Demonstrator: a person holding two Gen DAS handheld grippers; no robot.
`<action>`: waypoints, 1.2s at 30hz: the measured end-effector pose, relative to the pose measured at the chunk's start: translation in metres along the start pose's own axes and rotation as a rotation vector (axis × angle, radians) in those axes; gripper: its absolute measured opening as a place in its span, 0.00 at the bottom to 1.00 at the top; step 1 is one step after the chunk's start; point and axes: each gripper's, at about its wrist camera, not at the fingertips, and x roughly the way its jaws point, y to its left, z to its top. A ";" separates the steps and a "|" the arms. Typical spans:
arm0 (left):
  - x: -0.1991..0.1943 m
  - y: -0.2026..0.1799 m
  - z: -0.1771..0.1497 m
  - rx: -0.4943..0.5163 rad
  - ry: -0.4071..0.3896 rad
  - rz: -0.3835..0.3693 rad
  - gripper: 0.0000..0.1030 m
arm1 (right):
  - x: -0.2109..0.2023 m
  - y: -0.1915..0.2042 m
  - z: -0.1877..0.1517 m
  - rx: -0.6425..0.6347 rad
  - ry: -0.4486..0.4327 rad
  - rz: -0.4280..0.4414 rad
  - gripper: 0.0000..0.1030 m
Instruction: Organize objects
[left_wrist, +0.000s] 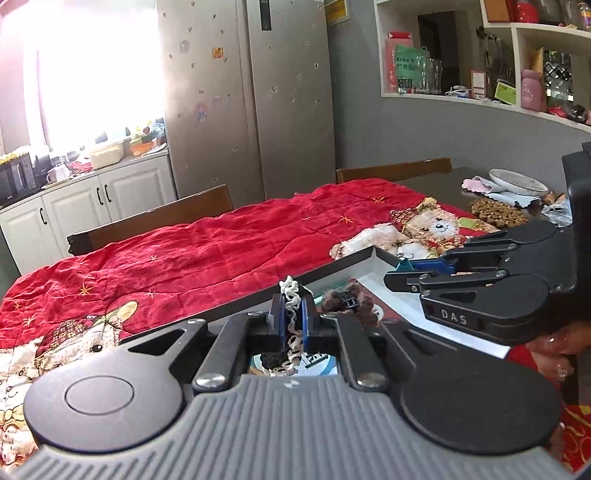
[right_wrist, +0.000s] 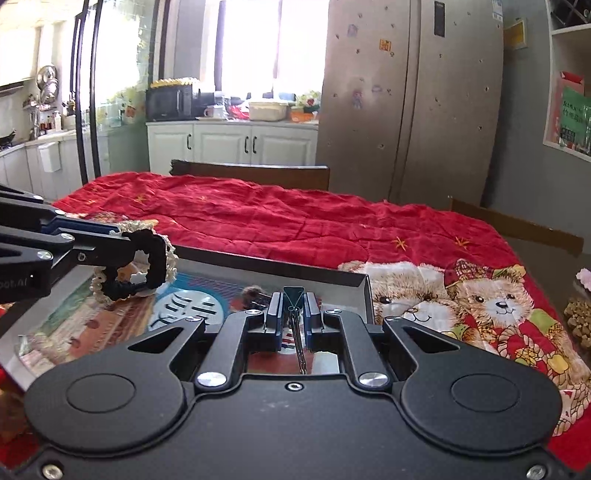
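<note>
My left gripper (left_wrist: 293, 310) is shut on a cream and black crochet scrunchie (left_wrist: 293, 295), which sticks up between the blue pads. In the right wrist view that scrunchie (right_wrist: 157, 258) hangs from the left gripper (right_wrist: 123, 236) over the left part of a shallow black-rimmed tray (right_wrist: 364, 291). My right gripper (right_wrist: 294, 308) is shut on a teal binder clip (right_wrist: 293, 294), its wire handles pointing back toward the camera. Seen from the left wrist, the right gripper (left_wrist: 397, 275) hovers over the tray's (left_wrist: 354, 258) far corner. A brown fuzzy hair clip (left_wrist: 349, 301) lies in the tray.
A red quilt (right_wrist: 295, 221) with teddy bears covers the table. Wooden chairs (right_wrist: 251, 171) stand along the far side. A plate (left_wrist: 517, 181) and a beaded mat (left_wrist: 496, 212) sit at the right end. A hand (left_wrist: 554, 350) holds the right gripper. Behind are a fridge (left_wrist: 251, 92) and cabinets.
</note>
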 end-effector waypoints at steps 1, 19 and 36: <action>0.003 0.000 0.000 -0.001 0.003 0.002 0.10 | 0.004 0.000 0.000 0.001 0.008 -0.006 0.10; 0.046 -0.012 -0.003 0.060 0.080 0.047 0.10 | 0.035 -0.007 -0.002 0.002 0.073 0.035 0.10; 0.055 -0.016 -0.010 0.058 0.129 0.028 0.18 | 0.046 -0.001 -0.002 -0.035 0.147 0.036 0.11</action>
